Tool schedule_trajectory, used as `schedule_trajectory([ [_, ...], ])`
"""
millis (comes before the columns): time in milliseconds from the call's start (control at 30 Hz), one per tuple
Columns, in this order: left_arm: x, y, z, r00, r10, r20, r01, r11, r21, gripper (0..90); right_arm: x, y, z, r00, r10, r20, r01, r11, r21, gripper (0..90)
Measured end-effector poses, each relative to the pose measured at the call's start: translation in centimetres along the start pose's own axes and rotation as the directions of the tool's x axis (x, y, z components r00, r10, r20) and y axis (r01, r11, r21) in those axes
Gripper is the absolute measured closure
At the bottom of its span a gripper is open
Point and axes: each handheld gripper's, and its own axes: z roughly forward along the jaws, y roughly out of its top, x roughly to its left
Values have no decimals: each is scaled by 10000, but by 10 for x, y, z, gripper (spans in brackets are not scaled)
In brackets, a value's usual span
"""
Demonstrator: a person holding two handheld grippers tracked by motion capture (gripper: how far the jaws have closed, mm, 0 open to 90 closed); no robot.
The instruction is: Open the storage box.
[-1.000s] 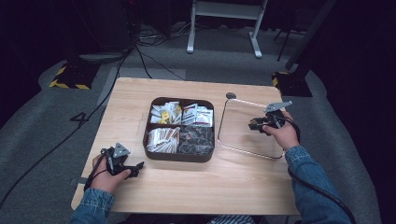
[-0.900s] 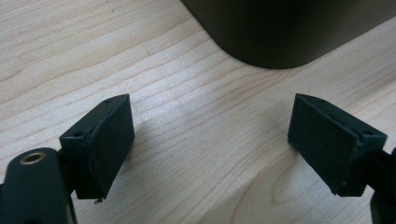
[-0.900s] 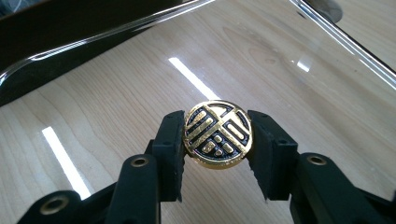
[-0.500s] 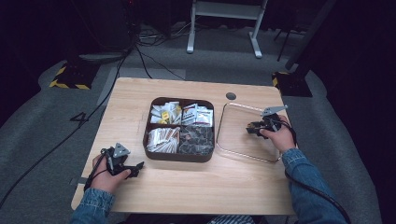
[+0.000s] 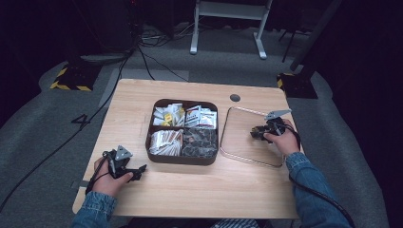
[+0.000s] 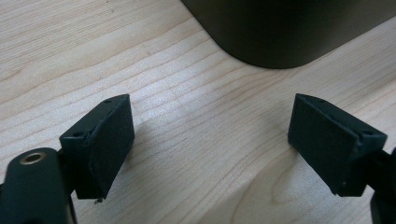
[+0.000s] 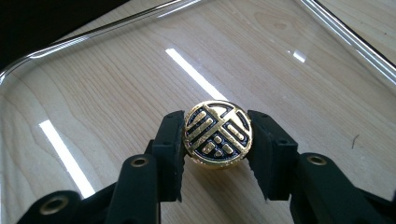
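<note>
From the high view, the right gripper [image 5: 258,133] has shifted since a second ago from the far right edge of the clear glass lid [image 5: 240,121] inward and toward the person, and now sits over the lid's middle; the lid itself lies flat on the table [image 5: 190,190] just right of the dark compartment tray [image 5: 183,159], much as before. The left gripper [image 5: 140,169] has kept its place near the table's front left corner, close to the tray's near left corner. Here the right jaws are too small and dark to read, and the packets in the tray's four compartments are blurred. In the left gripper view, the jaws stand wide apart with nothing between them, bare wood beneath, and the tray's rounded corner [image 6: 280,37] is cut off by the top edge. In the right gripper view, the jaws are clamped on the round gold knob [image 7: 217,134] at the lid's centre, one pad [image 7: 172,149] on each side; the lid's rim [image 7: 116,28] runs out of frame, and glare streaks cross the glass.
</note>
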Motion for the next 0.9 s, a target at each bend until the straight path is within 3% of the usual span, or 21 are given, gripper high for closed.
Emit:
schedule_trajectory([
  [467,0,0,0,10000,5,0,-5,10000,-2,149,-2,-4,2,9999,116,33,-116,9999,3,569],
  [500,0,0,0,10000,7,-6,-7,10000,0,149,-2,-4,2,9996,291,-17,-291,9991,-303,505],
  [600,0,0,0,10000,-10,-34,10,10000,-1,149,-2,-3,-2,9991,392,139,-383,9977,-562,433],
  [900,0,0,0,10000,-21,-25,21,10000,3,149,3,2,-11,9975,709,10,-702,9893,-1280,380],
])
